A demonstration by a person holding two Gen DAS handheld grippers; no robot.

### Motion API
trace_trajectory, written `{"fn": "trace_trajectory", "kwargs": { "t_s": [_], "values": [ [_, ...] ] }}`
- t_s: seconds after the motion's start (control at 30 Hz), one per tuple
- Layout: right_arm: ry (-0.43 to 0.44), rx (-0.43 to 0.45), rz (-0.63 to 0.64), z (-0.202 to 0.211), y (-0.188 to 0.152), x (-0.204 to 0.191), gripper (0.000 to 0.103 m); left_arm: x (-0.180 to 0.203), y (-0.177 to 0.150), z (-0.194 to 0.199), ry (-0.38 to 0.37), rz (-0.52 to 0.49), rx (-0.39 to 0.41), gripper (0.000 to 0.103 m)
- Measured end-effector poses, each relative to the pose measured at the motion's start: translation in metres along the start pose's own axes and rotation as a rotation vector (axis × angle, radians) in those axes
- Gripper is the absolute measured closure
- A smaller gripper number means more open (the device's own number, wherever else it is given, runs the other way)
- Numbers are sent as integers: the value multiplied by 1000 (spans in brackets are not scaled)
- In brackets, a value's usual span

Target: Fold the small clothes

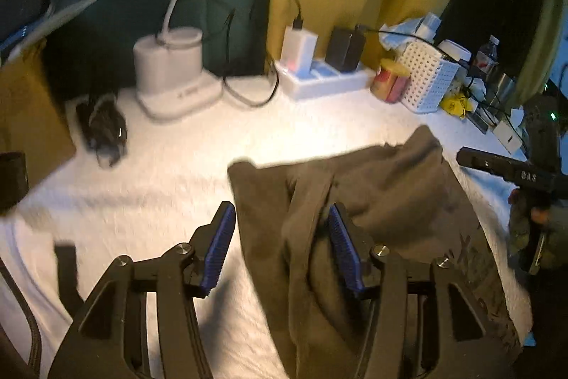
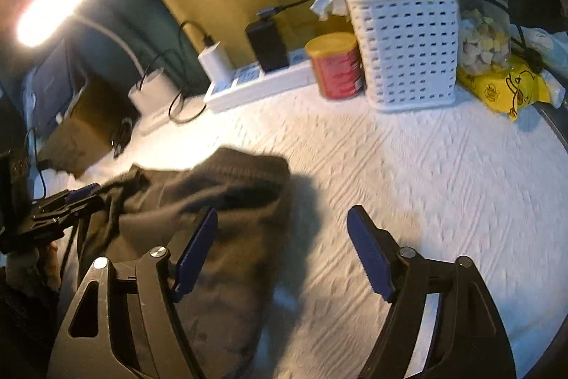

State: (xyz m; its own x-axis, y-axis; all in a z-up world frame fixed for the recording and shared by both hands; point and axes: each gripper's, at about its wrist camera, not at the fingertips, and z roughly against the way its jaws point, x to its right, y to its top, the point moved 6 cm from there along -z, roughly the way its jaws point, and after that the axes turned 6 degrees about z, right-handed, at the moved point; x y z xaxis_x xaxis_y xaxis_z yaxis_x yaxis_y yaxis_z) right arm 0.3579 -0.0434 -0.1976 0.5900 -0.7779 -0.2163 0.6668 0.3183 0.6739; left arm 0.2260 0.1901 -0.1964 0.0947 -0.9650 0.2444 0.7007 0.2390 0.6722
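A small dark olive-brown garment (image 1: 376, 201) lies rumpled on the white textured tabletop (image 1: 170, 187). My left gripper (image 1: 280, 219) is open over the garment's left edge; its right blue pad (image 1: 342, 244) touches a fold of cloth and its left pad hangs over bare table. In the right wrist view the garment (image 2: 213, 201) lies lower left. My right gripper (image 2: 284, 229) is open, its left pad (image 2: 197, 251) over the garment's right edge and its right pad over bare table. The left gripper (image 2: 71, 201) shows at that view's left edge.
Along the back stand a white lamp base (image 1: 170, 73), a power strip with chargers (image 1: 319, 73), a red can (image 2: 335, 66), a white perforated basket (image 2: 408, 48), a snack jar (image 2: 484, 34) and a yellow packet (image 2: 504, 87). A dark clip bundle (image 1: 106, 130) lies left.
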Motion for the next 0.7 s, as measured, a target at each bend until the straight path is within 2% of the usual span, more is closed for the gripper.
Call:
{"fn": "trace_trajectory", "kwargs": {
  "t_s": [0.1,0.17,0.3,0.33,0.37,0.4,0.47,0.5,0.53,0.7],
  "values": [
    [9,-8,-8,-9,6,5,37,9,8,-12,-8,-63,-13,48],
    [30,-17,-23,-15,9,7,46,18,12,-19,-31,-103,-21,48],
    [87,-55,-53,-30,7,11,48,29,15,-42,-58,-173,-77,48],
    [101,-59,-61,-33,7,12,52,28,13,-48,-55,-174,-100,49],
    [127,-66,-67,-37,6,11,62,25,11,-55,-46,-170,-120,51],
    [149,-71,-68,-39,6,9,68,23,10,-59,-43,-171,-124,68],
    [164,-63,-50,-40,8,5,81,24,8,-62,-52,-184,-126,89],
    [169,-54,-39,-38,10,4,88,25,9,-59,-54,-187,-106,91],
    [171,-38,-31,-35,12,3,90,26,12,-53,-53,-186,-77,94],
    [149,64,17,-14,29,-1,90,25,35,-15,-56,-161,102,94]
  ]
}}
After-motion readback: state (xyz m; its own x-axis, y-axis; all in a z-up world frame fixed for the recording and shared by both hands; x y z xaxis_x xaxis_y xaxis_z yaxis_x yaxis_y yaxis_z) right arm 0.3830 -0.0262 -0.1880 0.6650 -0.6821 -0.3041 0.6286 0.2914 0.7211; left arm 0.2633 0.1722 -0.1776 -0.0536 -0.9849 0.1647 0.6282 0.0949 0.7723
